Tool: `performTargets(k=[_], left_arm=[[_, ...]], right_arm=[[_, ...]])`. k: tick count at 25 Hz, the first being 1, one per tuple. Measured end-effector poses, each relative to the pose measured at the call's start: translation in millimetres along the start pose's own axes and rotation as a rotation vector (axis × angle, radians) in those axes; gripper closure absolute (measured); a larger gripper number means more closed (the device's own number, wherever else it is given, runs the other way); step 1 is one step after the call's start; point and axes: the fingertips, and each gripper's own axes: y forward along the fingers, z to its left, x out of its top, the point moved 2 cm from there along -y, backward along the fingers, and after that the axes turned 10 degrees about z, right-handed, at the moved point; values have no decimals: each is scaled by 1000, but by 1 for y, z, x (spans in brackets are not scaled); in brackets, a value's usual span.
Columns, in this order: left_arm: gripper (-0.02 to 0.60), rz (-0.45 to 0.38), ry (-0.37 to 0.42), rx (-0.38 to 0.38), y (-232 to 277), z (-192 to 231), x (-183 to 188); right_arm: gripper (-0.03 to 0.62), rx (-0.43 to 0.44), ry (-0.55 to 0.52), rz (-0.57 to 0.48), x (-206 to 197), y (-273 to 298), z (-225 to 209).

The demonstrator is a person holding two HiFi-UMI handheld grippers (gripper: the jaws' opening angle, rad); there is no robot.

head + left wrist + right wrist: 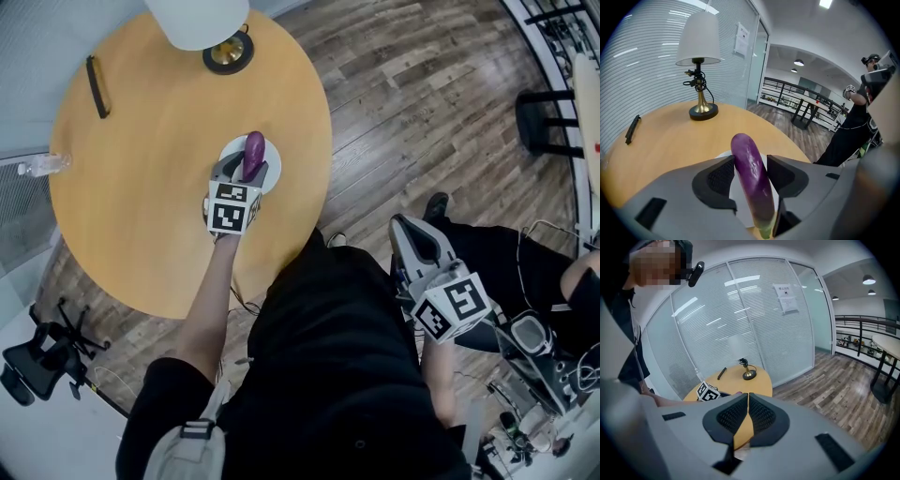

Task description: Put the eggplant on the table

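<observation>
While the eggplant (pixel 254 150) is clamped in the left gripper (pixel 750 165), plate (pixel 275 172) below it, slippage on its glossy skin is judged possible; the right gripper (pixel 746 416) is closed, empty.

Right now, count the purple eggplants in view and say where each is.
1. The long purple eggplant is gripped by the left gripper, over the white round plate on the round wooden table. No other shows.
</observation>
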Motion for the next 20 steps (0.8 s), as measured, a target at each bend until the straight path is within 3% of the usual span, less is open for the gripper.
performTargets(k=[10, 20], left_arm=[[354, 37, 19, 23, 13, 6, -12], [353, 5, 37, 62, 13, 15, -16]], right_arm=[[574, -9, 7, 15, -5, 2, 0], [574, -20, 8, -4, -5, 0, 8]])
